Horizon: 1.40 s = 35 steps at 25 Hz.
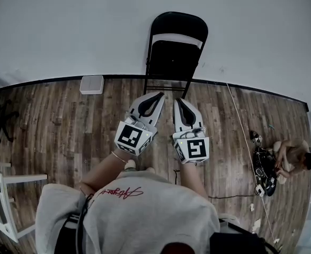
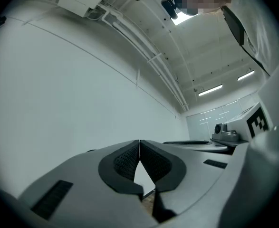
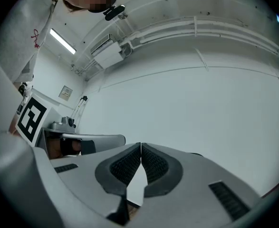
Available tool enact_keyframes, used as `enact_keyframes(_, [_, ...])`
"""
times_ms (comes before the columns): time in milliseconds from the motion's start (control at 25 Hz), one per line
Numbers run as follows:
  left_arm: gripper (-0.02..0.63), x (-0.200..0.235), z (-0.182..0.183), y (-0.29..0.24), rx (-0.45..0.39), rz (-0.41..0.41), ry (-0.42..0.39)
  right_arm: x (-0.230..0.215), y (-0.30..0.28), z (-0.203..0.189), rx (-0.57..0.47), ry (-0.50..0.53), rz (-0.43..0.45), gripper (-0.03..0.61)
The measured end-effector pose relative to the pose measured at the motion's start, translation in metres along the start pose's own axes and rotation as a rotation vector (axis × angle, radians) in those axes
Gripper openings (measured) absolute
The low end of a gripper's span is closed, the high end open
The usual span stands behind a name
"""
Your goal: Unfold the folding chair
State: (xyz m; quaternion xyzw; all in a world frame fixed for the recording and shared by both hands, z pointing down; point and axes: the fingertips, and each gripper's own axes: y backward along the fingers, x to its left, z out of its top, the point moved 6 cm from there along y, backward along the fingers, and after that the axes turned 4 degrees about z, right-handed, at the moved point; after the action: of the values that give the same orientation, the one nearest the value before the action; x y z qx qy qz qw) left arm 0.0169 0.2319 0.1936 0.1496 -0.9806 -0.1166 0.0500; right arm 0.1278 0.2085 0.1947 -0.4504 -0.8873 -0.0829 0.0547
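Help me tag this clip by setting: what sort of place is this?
Likely a sparse indoor workroom or studio: wood plank floor, bare white wall, strip lights overhead, a black chair against the wall.

Grey sweatshirt [image 1: 144, 216] with red script [image 1: 121, 193]; white-grey left claw [image 1: 158, 96] and right claw [image 1: 179, 102], black-padded.

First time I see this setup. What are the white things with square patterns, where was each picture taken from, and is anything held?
No robot here: a person holds a two-jaw gripper in each hand; the patterned cubes are part of them. The head view looks down from the person's head at the left gripper, the right gripper and a black folding chair, folded, against the white wall on a wooden floor. The other two views ride on the grippers and look along their jaws. Both pairs of jaws are together with nothing between them.
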Motion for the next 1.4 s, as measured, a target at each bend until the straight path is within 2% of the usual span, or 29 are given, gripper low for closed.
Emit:
enact_keyframes(320, [0.015,-0.003,-0.004,-0.003,0.005,0.004,0.005,0.001,0.003,0.001,-0.023,0.014,0.016,0.018])
enact_keyframes(600, [0.015,-0.007,-0.012,-0.025,0.01,0.051,0.016,-0.031,0.002,-0.006,-0.018,-0.009,0.022,0.018])
enact_keyframes(840, [0.015,0.005,-0.029,-0.043,0.021,0.092,0.004,-0.048,-0.021,-0.025,-0.006,-0.018,0.069,0.018])
enact_keyframes(1120, [0.015,0.091,-0.06,-0.108,0.022,0.092,0.0,-0.08,-0.117,-0.063,0.018,-0.005,0.075,0.018])
enact_keyframes(1400, [0.015,0.207,-0.08,-0.219,0.041,-0.014,0.024,-0.142,-0.264,-0.096,0.056,-0.045,-0.039,0.018])
